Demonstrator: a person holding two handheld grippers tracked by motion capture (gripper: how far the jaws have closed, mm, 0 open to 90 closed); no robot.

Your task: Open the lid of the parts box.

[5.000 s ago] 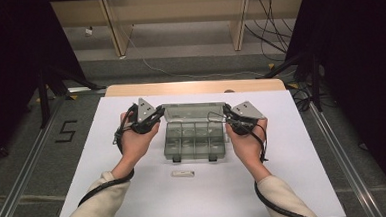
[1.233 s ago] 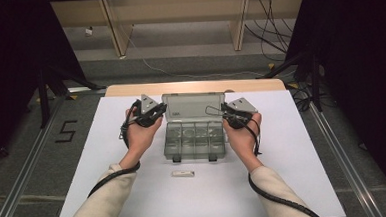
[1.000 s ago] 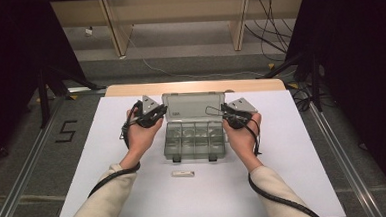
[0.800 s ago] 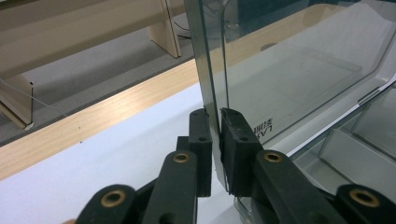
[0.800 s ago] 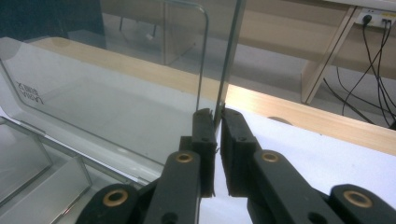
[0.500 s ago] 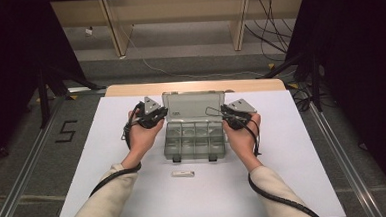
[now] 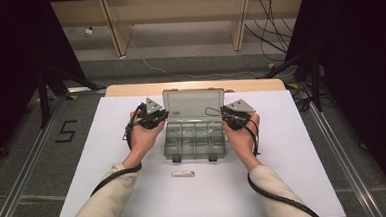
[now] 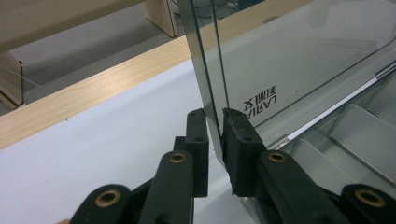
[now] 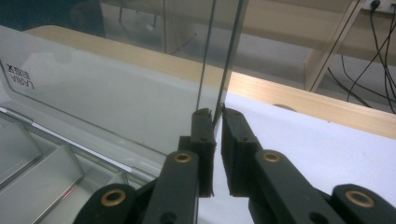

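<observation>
A clear plastic compartment box [image 7: 195, 141] stands open mid-table, its lid [image 7: 193, 104] raised nearly upright at the back. My left gripper [image 7: 164, 116] is shut on the lid's left edge. In the left gripper view the pads of the left gripper [image 8: 215, 123] pinch the thin edge of the lid [image 8: 299, 60] beside a printed label. My right gripper [image 7: 223, 118] is shut on the lid's right edge. In the right gripper view the right gripper [image 9: 217, 119] clamps the lid [image 9: 116, 102] the same way. Dividers [image 8: 359, 135] show in the tray.
A small white oblong piece [image 7: 183, 173] lies on the white table cover [image 7: 293, 148] just in front of the box. Two latches [image 7: 176, 159] hang at the box's front rim. A wooden table edge [image 7: 195, 86] runs behind the lid.
Both grippers have moved up and away from the person with the lid, which has swung from a low tilt to nearly upright. Little movement in the last second.
</observation>
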